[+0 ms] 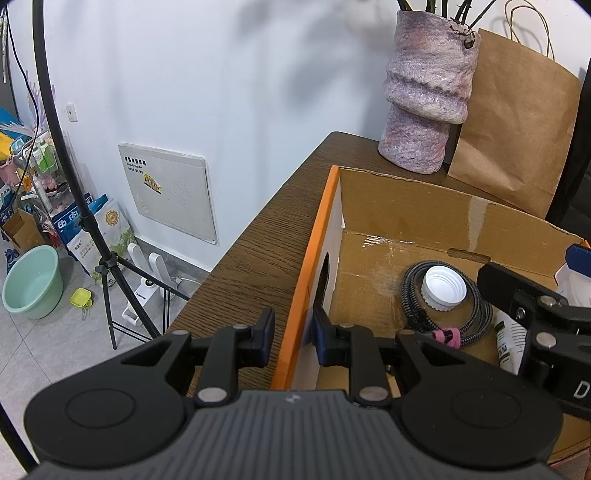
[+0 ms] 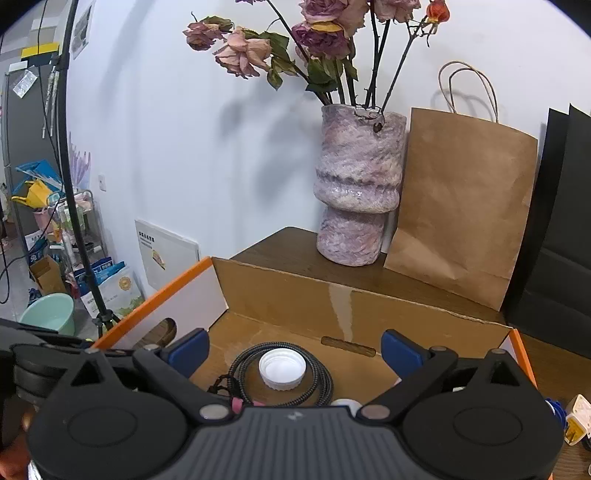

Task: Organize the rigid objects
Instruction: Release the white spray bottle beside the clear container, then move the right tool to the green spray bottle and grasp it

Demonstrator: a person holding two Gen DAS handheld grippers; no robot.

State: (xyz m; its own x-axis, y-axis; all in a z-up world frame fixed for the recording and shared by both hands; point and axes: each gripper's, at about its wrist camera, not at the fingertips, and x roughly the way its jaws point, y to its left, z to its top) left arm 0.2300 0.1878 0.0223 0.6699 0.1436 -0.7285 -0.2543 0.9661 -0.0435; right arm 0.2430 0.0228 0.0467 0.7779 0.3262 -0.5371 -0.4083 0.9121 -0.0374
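Where the floor of the cardboard box [image 2: 369, 306] is exposed, a white bottle cap [image 2: 282, 369] is found lying mouth-up, encircled by a coiled braided cable [image 2: 321, 376] bound with a pink tie [image 1: 448, 336]. The cap is judged light, rigid plastic, ribbed on its skirt, and best taken across the outer wall with one finger at each side; smooth inner faces may slip if pinched at the rim alone. The cable is judged limp and springy, best lifted at the tie where the loops are gathered. A white printed bottle or tube [image 1: 508, 343] is partly seen at the box's right side; its nature cannot be told fully. The right gripper [image 2: 291, 349] is held above the box interior with blue pads [image 2: 400, 349] set wide apart and nothing between them. The left gripper [image 1: 293, 330] straddles the orange-edged left wall [image 1: 295, 314] of the box, one pad outside and one inside; the pads stand close upon the wall, though firm contact cannot be confirmed. Outward, the box rests on a wooden table [image 1: 251, 251], with a mauve ceramic vase [image 2: 356, 188] of dried roses [image 2: 321, 33] and a brown paper bag [image 2: 461, 206] behind it. A small white and yellow object [image 2: 576, 421] lies outside the box at right.
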